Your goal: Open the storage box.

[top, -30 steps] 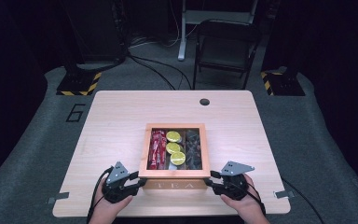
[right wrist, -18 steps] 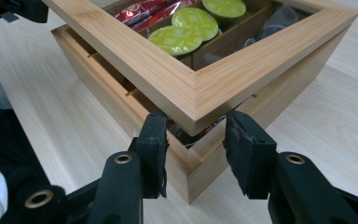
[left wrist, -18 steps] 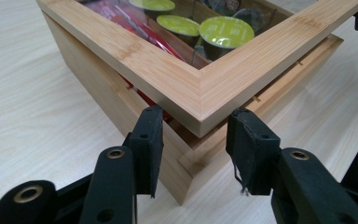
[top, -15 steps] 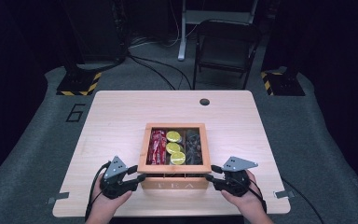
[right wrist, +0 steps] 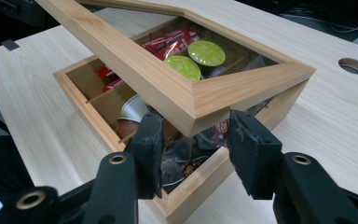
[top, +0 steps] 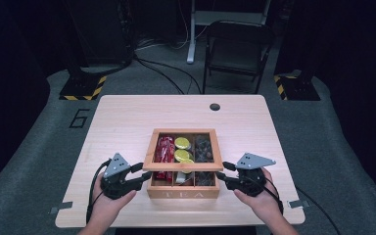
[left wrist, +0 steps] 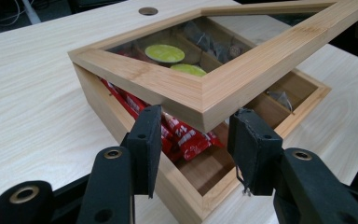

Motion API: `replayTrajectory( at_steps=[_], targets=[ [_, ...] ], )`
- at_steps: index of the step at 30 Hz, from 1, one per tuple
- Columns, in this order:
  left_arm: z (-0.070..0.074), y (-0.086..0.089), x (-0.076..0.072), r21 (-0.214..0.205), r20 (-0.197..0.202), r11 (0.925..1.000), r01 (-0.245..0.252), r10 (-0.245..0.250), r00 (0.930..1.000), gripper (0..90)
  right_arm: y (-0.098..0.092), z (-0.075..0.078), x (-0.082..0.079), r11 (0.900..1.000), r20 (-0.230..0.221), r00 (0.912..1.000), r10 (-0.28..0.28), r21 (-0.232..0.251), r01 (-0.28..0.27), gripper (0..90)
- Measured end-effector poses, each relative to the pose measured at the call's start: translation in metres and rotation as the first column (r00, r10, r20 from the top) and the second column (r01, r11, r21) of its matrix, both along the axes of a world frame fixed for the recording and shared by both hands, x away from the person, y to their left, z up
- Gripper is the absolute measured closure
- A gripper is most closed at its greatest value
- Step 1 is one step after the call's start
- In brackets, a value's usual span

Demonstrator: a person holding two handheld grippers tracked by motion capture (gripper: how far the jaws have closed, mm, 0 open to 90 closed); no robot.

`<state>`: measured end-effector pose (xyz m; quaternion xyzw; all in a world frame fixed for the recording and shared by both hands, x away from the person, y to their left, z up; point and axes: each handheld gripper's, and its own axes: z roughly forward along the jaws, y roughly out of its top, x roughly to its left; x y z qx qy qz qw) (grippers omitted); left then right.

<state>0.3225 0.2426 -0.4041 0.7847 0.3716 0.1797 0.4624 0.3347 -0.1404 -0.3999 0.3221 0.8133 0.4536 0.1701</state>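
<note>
A wooden tea box (top: 183, 190) stands at the table's front middle, and its glass-paned lid (top: 183, 167) is tilted up at the front. Inside lie red sachets (top: 164, 149), green capsules (top: 182, 143) and dark tea bags (top: 204, 147). My left gripper (top: 147, 172) is shut on the lid's front left corner (left wrist: 200, 100). My right gripper (top: 223, 172) is shut on the front right corner (right wrist: 196, 105). Both pairs of jaws have just been opening slightly, with the lid's corners still between the pads. A white and brown capsule (right wrist: 133, 109) lies in a front compartment.
The light wooden table (top: 122, 122) has a round cable hole (top: 215, 106) near its far edge. Beyond it stand a folding chair (top: 235, 49) and two stands with yellow-black striped bases (top: 83, 88). A person's hands hold both grippers at the table's front edge.
Both grippers have risen, and the lid's front edge has come up off the box with them. The gap under the lid is wider now.
</note>
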Motion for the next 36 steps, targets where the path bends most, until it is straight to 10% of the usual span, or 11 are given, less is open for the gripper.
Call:
replayTrajectory(
  at_steps=[11,19,36],
  targets=[
    [0.013,0.002,0.008,-0.044,-0.014,0.999,-0.007,0.007,0.9999,55.2,0.004,0.01,0.013,0.9999,-0.091,0.9958,0.005,0.014,-0.004,41.8],
    [0.024,0.004,0.016,-0.066,-0.01,0.9978,-0.01,0.009,0.9999,55.3,0.007,0.012,0.018,0.9993,-0.074,0.9972,-0.009,0.035,0.012,25.1],
    [0.043,0.003,0.03,-0.044,0.009,0.999,-0.004,0.005,0.9999,55.4,0.005,0.035,0.033,0.999,0.071,0.9969,-0.033,0.033,0.031,48.6]
  ],
)
